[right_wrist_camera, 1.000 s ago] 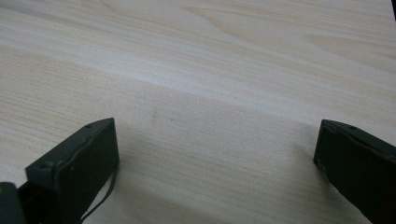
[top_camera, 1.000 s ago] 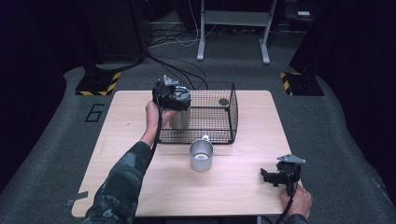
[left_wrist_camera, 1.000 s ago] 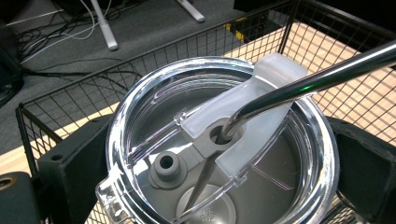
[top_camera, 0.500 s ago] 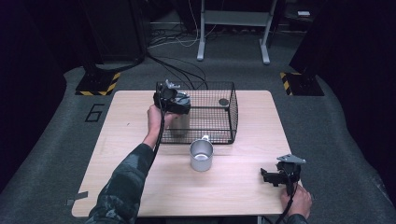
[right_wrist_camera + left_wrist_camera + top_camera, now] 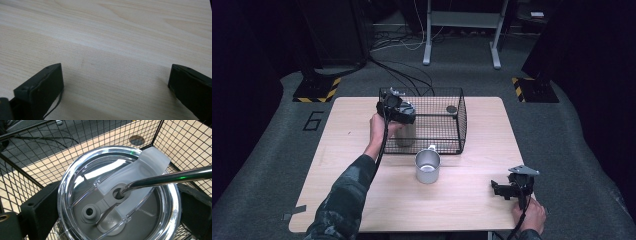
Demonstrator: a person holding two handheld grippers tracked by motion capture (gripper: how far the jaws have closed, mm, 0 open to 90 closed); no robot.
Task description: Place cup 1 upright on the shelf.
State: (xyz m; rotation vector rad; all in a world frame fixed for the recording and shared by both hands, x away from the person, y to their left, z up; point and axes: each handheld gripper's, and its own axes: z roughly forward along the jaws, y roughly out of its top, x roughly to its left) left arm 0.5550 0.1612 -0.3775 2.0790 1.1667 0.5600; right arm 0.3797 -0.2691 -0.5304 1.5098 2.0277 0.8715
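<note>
- Since the earlier frames the left gripper has shifted slightly toward the table's near edge, its jaws clamped on the steel tumbler with a clear plastic lid and metal straw
- The tumbler is inside the black wire basket, at its left wall; it looks mid-lift or mid-placement
- Open room lies rightward inside the basket
- The metal mug stands just outside the basket's near wall
- The right gripper rests spread open near the table's near right corner
</note>
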